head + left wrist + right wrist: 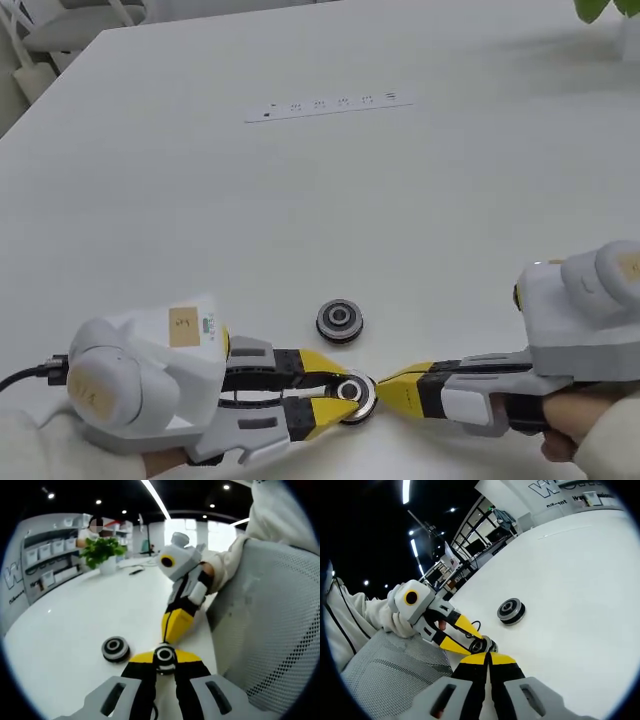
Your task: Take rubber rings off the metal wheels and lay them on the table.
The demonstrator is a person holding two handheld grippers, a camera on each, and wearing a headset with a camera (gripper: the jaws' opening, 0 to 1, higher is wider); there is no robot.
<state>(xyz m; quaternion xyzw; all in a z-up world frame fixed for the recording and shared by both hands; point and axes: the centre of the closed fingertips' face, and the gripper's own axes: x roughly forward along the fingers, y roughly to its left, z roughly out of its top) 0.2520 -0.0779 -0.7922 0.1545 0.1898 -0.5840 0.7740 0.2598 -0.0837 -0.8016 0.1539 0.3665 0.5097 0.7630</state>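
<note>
My left gripper (165,659) is clamping a metal wheel (354,393) by the table's (300,200) near edge. My right gripper (488,656), jaws closed, is nipping at its rubber ring (165,647). I cannot tell whether rubber is caught. Pulling now, I am risking slipping off or yanking the wheel loose.

Plain white worktop (450,200). The loose wheel (339,320) and the held wheel (356,392) beside it: silver, ringed black. Left tongs (341,393) and right tongs (388,388): yellow tips, black shanks.
</note>
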